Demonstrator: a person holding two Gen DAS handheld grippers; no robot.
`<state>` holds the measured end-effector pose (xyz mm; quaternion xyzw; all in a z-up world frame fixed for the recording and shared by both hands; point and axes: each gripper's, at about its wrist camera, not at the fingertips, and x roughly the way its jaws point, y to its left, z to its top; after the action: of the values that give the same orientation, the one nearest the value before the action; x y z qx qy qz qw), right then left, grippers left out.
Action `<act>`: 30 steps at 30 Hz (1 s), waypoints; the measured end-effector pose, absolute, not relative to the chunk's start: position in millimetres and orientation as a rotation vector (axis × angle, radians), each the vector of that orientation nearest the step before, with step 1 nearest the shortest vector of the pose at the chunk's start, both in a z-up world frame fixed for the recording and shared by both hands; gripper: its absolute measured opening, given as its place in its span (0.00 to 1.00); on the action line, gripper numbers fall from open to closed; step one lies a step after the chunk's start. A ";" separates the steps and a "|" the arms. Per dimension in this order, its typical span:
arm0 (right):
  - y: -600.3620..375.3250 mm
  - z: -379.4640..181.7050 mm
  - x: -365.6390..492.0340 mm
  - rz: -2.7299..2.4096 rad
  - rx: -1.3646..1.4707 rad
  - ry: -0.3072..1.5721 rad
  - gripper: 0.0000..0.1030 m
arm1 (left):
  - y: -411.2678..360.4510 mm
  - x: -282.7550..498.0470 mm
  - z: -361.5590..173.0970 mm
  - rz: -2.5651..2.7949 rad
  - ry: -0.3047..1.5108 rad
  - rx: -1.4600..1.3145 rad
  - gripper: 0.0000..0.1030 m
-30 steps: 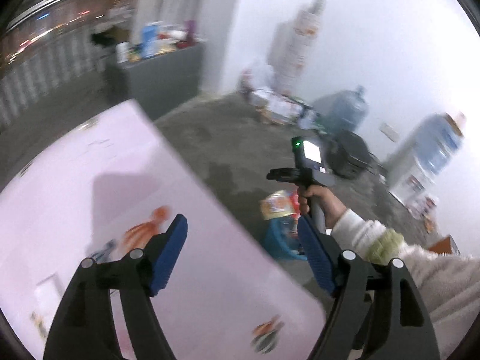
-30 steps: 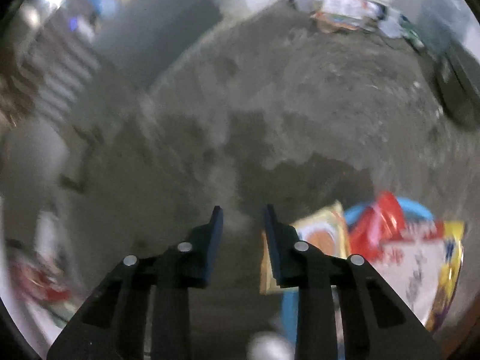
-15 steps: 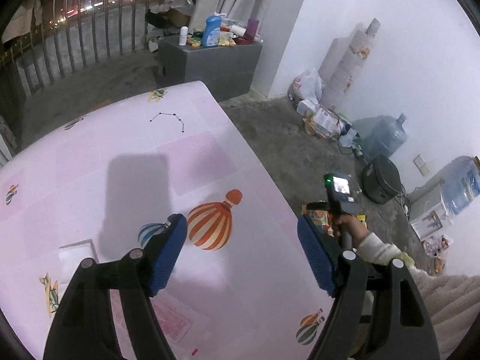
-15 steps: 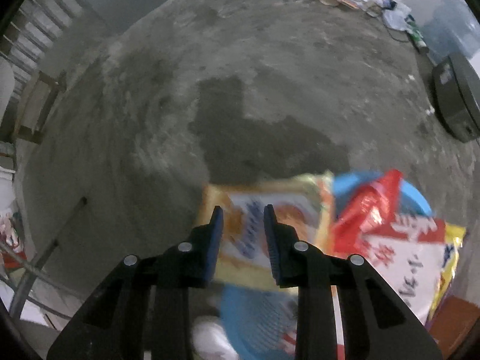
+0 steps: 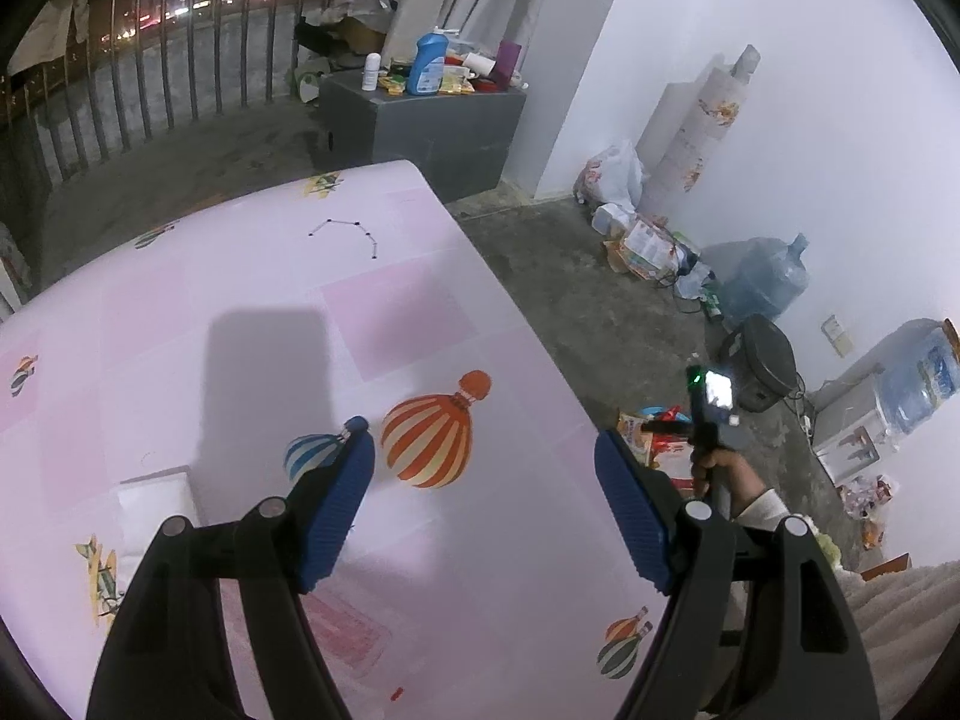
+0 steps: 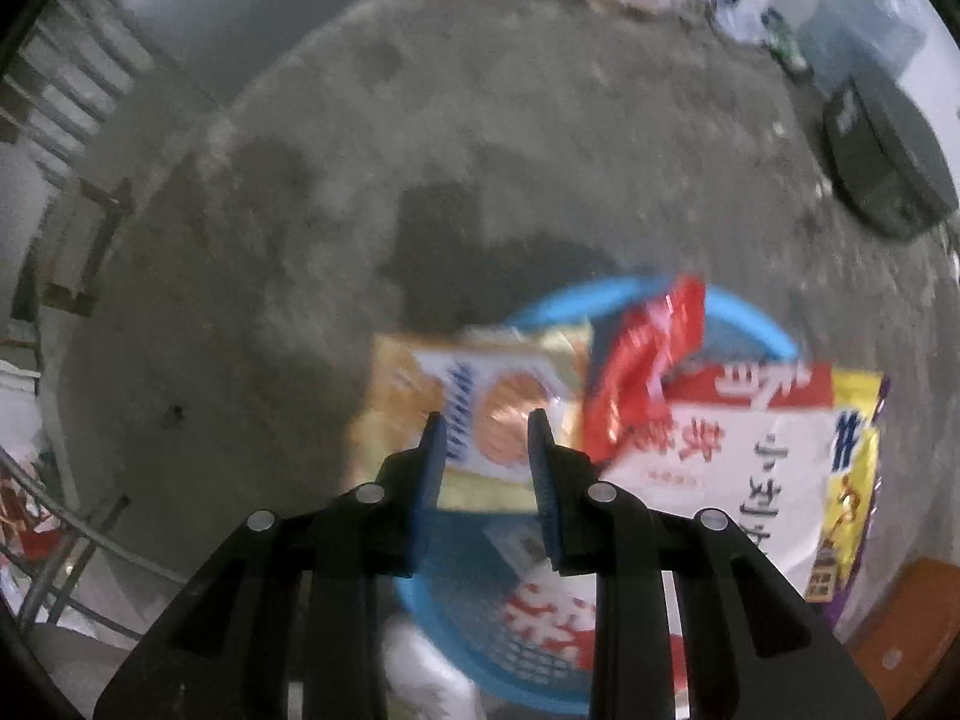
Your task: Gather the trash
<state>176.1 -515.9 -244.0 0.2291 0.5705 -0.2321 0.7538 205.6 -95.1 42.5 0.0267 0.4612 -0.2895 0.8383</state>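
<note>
My left gripper [image 5: 483, 432] hangs wide open over a pink table [image 5: 252, 312] printed with balloons, and nothing is between its blue pads. A white paper scrap [image 5: 156, 492] lies on the table to its left. My right gripper [image 6: 486, 420] points down over a blue basket [image 6: 600, 294] on the floor, its jaws a narrow gap apart and gripping nothing. An orange cracker packet [image 6: 420, 384] lies below it across the basket's left rim. The basket also holds a red wrapper [image 6: 648, 360], a large white bag [image 6: 720, 462] and a yellow packet [image 6: 852, 468]. A hand holds the right gripper [image 5: 708, 420] past the table's edge.
The floor [image 6: 360, 150] is bare concrete. A grey cabinet [image 5: 444, 120] with bottles stands by a railing [image 5: 150, 60]. Bags [image 5: 636, 234], water jugs [image 5: 768, 282] and a black device [image 5: 759, 360] line the white wall. An orange box [image 6: 900, 648] sits right of the basket.
The left view has swung across the table, so the orange balloon now lies between its fingers. The right gripper has moved over the basket and lower; its gap looks the same.
</note>
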 end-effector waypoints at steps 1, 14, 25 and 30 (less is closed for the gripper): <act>-511.5 -238.5 182.7 -0.497 0.483 1.229 0.28 | -93.7 207.0 42.8 -0.607 0.976 0.055 0.72; -453.6 -311.8 281.5 -0.343 0.305 1.414 0.35 | -85.9 207.7 47.4 -0.579 0.960 0.053 0.72; -496.6 -306.2 225.7 -0.459 0.591 1.301 0.35 | -80.8 211.2 46.3 -0.577 0.968 0.029 0.72; -497.9 -300.7 188.2 -0.483 0.743 1.215 0.34 | -77.6 198.0 53.5 -0.598 0.947 0.013 0.72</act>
<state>188.2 -497.9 -300.7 0.3377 0.5518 -0.2192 0.7304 198.0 -77.6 53.5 0.0064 0.4494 -0.2834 0.8472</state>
